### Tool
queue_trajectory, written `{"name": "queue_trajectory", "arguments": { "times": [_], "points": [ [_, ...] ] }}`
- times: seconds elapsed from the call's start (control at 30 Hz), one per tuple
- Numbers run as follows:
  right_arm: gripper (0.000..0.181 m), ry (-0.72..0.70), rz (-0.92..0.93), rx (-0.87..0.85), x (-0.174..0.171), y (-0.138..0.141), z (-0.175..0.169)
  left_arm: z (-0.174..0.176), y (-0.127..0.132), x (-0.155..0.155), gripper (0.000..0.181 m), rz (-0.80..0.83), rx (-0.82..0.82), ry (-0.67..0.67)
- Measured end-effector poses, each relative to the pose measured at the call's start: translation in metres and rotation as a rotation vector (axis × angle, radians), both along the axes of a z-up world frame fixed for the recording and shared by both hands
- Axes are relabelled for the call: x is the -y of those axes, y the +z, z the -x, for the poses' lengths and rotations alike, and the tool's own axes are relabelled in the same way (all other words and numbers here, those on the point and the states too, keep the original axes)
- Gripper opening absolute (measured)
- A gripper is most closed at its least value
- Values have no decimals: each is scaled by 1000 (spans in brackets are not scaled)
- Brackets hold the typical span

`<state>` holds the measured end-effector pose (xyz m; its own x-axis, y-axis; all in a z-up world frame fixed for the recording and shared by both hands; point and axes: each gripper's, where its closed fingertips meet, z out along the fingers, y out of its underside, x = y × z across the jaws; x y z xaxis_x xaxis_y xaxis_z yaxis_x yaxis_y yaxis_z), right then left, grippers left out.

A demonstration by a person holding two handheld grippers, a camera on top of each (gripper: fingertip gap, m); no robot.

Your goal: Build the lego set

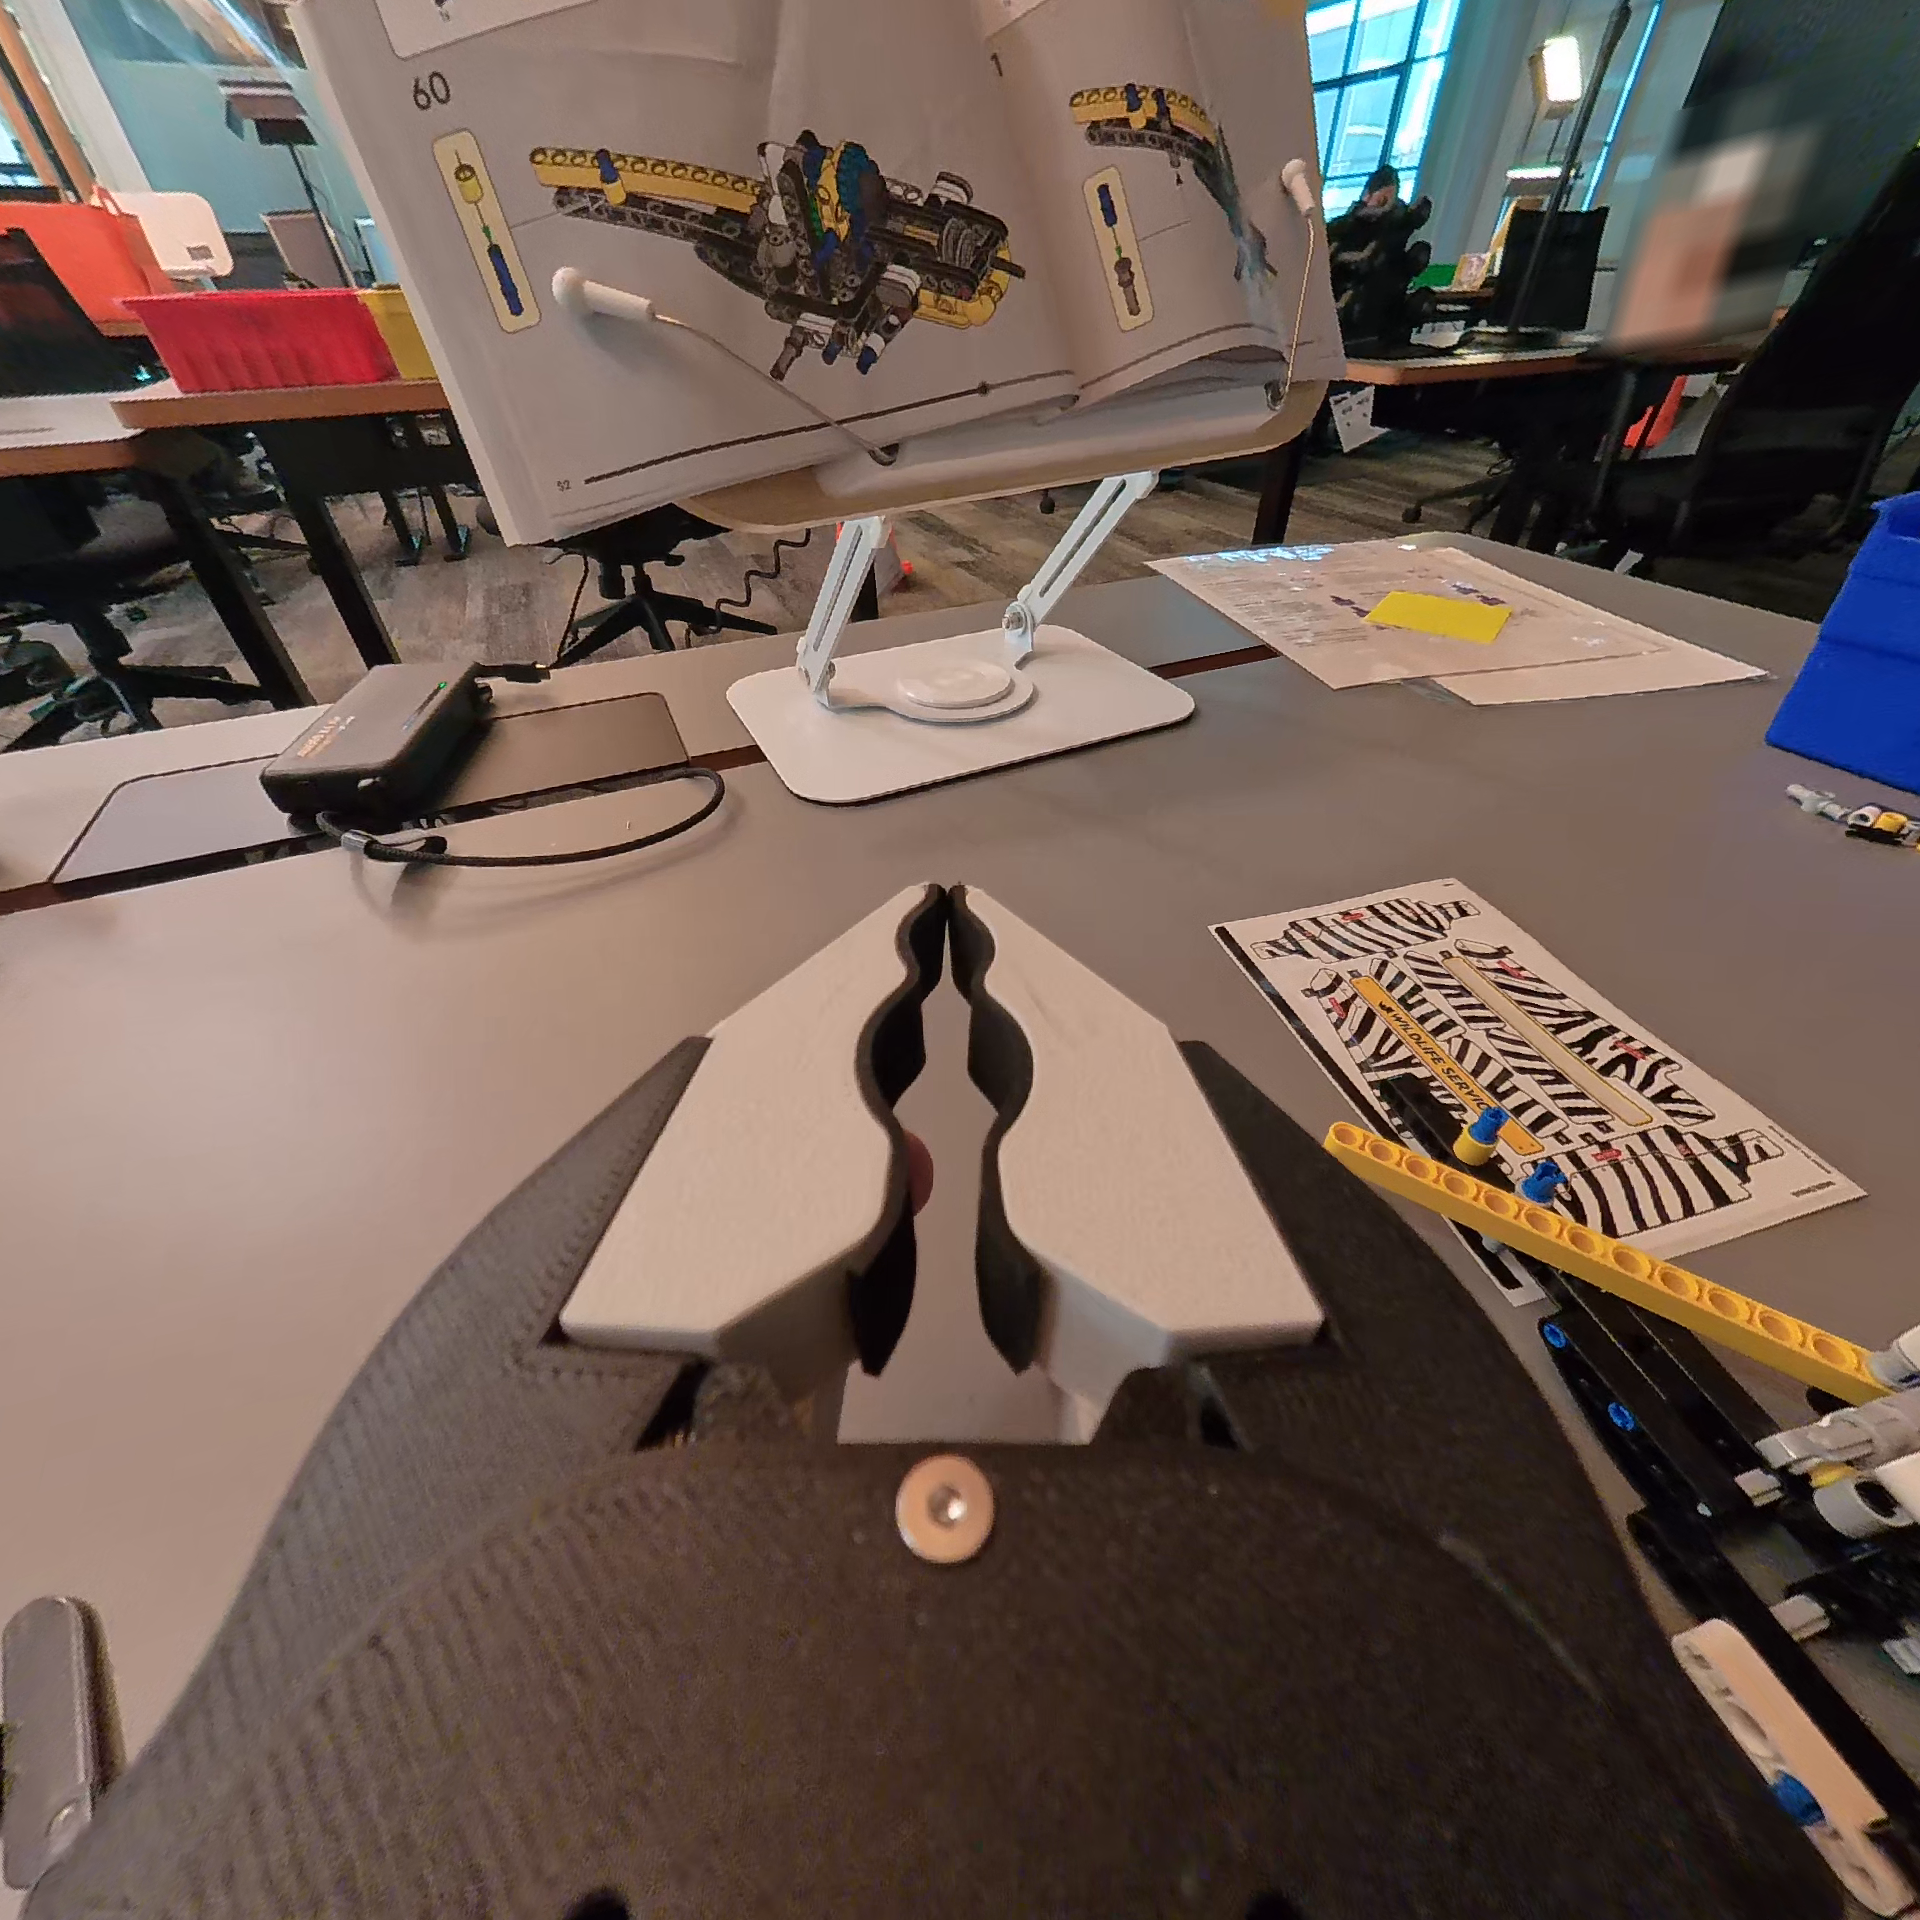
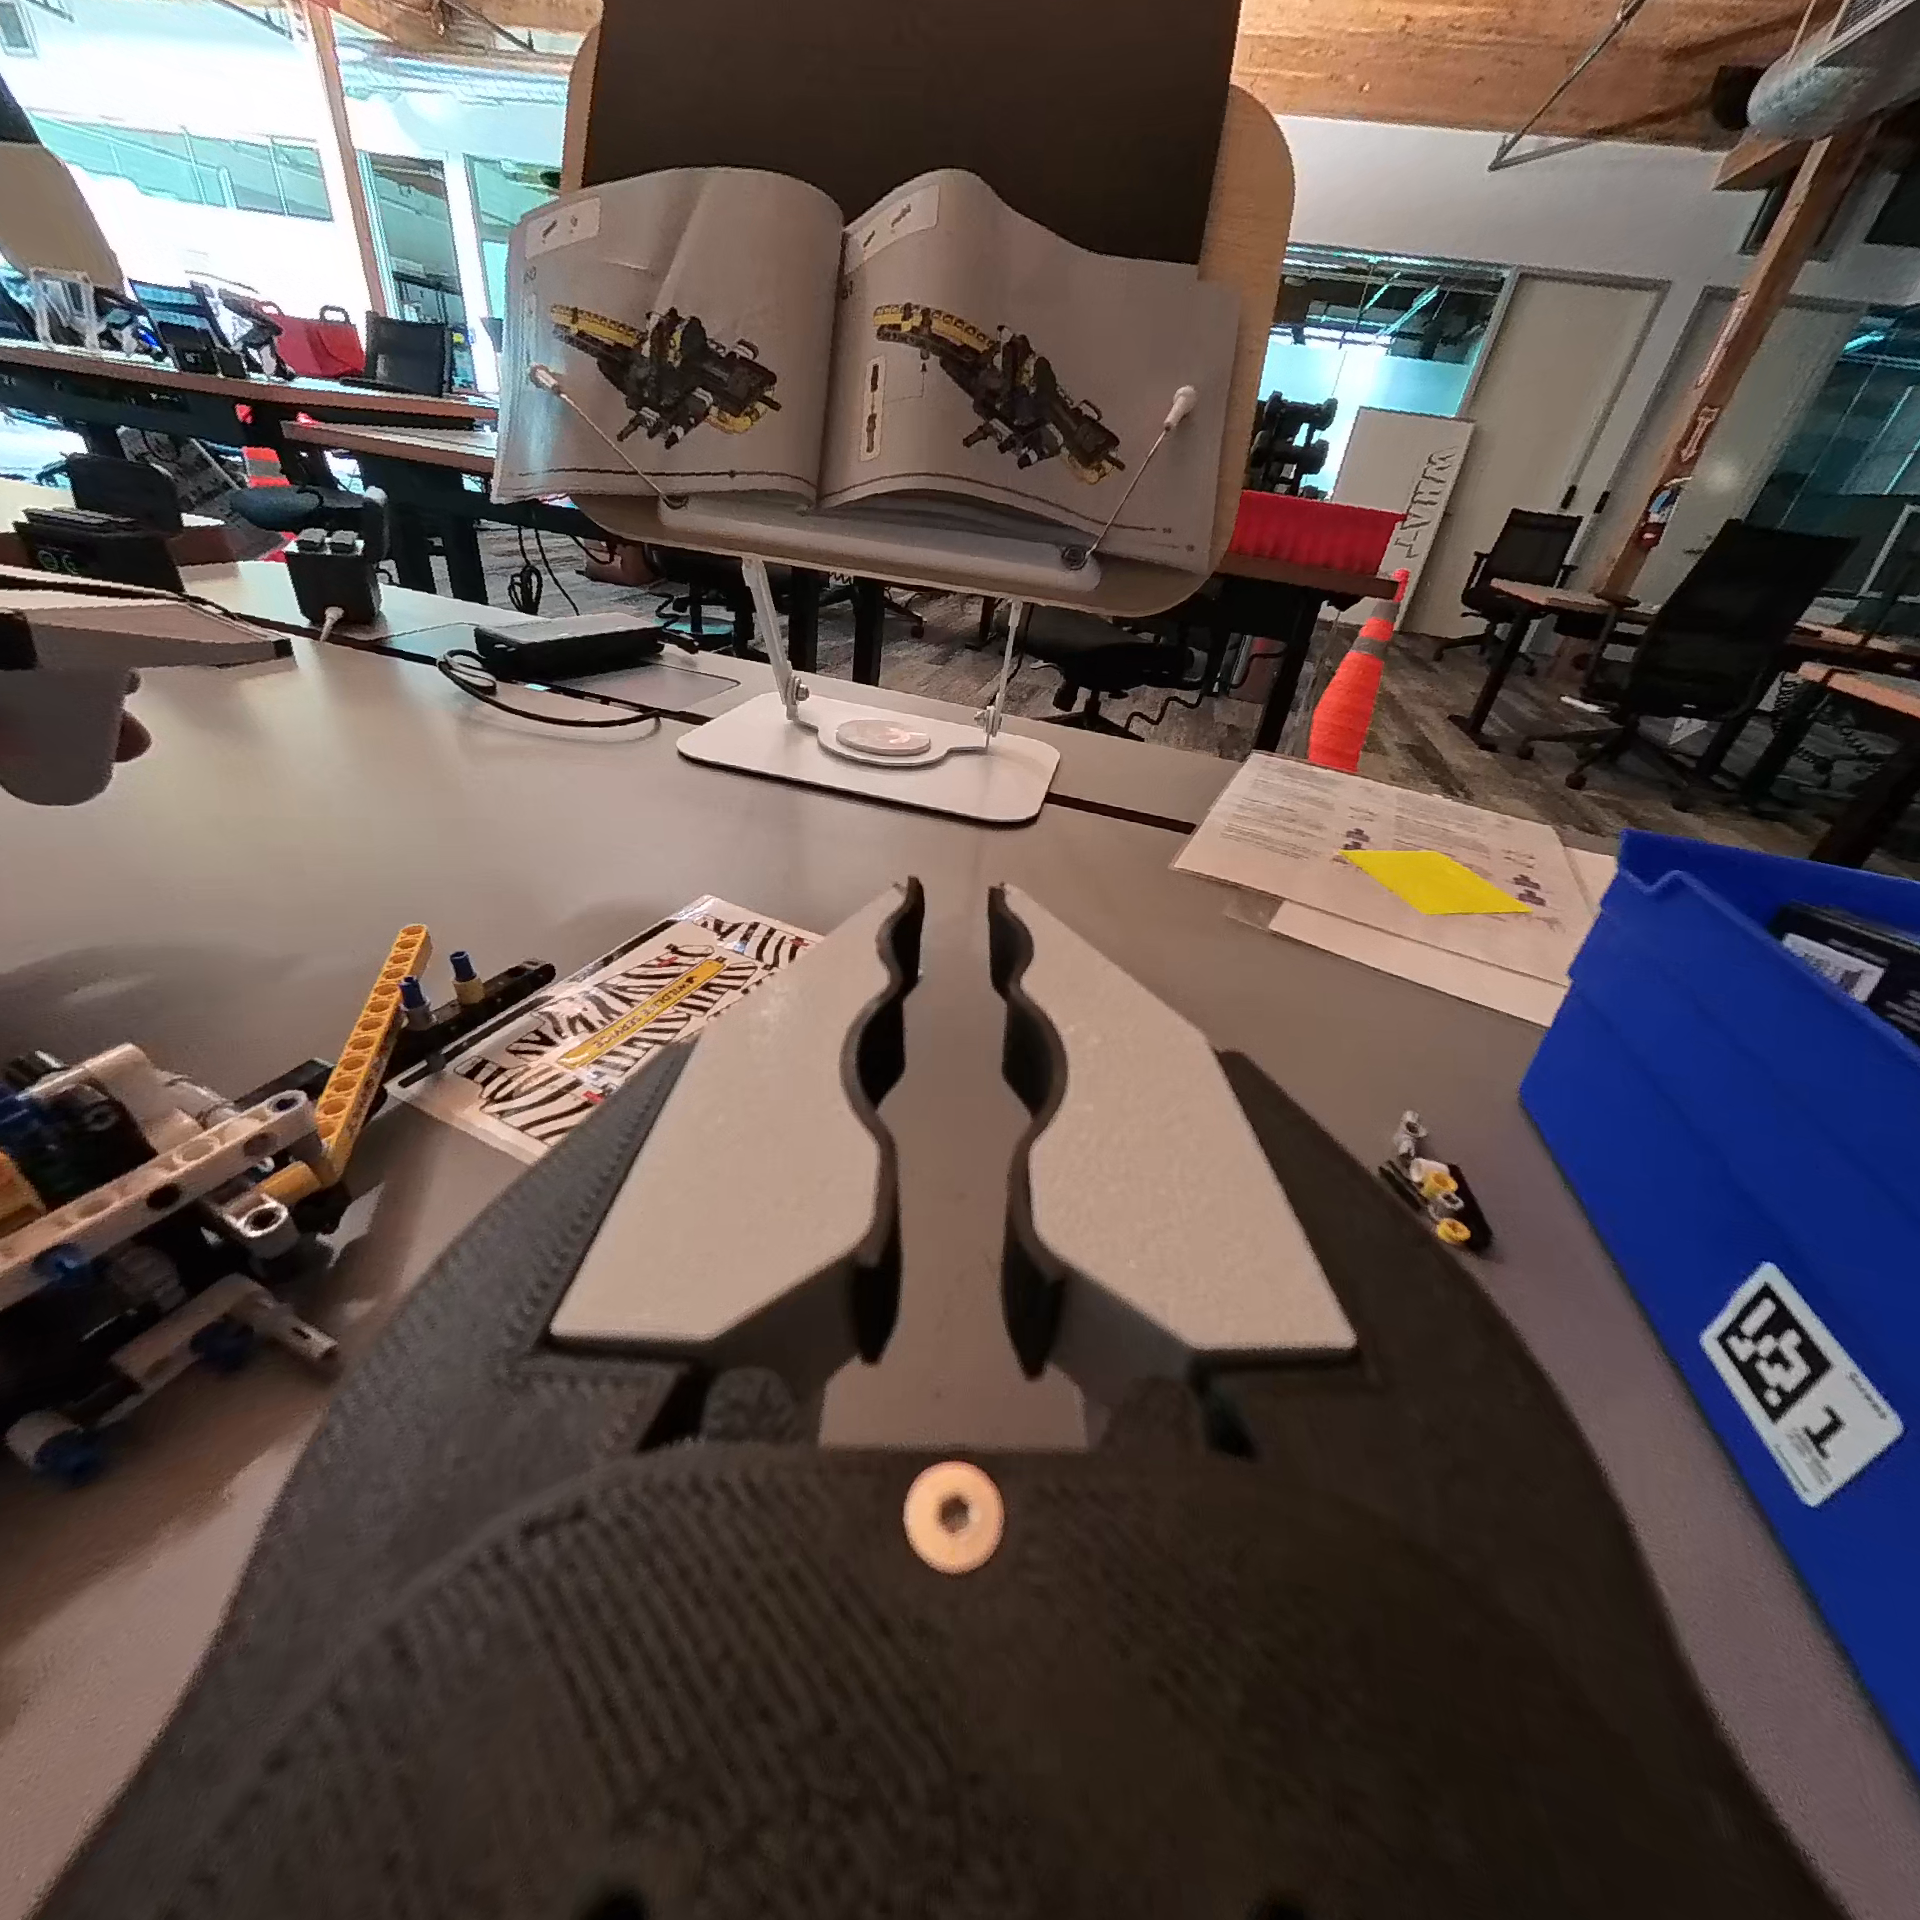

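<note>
Two grippers hover empty over the grey worktop [image 2: 312,810]; left gripper [image 1: 948,894] fingers closed, right gripper [image 2: 954,894] fingers slightly apart; half-built black-and-yellow lego model [image 2: 156,1174] lies between, so next likely fetching loose small pieces [image 2: 1439,1195].

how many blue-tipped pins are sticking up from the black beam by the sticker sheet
2: a yellow-collared pin nearer the black beam's far end, and a blue pin beside the yellow beam. Others may be hidden.

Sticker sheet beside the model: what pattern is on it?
Black-and-white zebra stripes with yellow strips on the sticker sheet; clearest in the left wrist view.
</note>
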<state>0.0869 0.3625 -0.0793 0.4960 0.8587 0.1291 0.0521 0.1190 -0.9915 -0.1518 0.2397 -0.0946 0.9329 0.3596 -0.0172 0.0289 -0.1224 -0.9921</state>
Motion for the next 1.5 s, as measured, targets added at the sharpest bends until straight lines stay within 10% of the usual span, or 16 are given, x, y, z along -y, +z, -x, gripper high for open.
{"name": "queue_trajectory", "arguments": {
  "times": [0.3,0.47,0.77,1.0,1.3,1.5],
  "points": [
    [16,-4,47,20,-6,-5,2,12,14,2,11,-88,-7,110],
    [18,10,95,19,-9,-7,3,-11,37,-69,77,124,-98,36],
    [20,82,249,-63,-12,-6,-4,-8,76,-219,64,354,-590,122],
    [23,111,311,-84,-15,-8,-5,13,119,-259,94,167,-317,313],
    [24,127,426,-123,-25,-12,-7,47,122,-255,6,154,-206,380],
    [28,131,579,-185,-36,-18,-12,46,135,-228,0,36,-127,271]
  ]
}}
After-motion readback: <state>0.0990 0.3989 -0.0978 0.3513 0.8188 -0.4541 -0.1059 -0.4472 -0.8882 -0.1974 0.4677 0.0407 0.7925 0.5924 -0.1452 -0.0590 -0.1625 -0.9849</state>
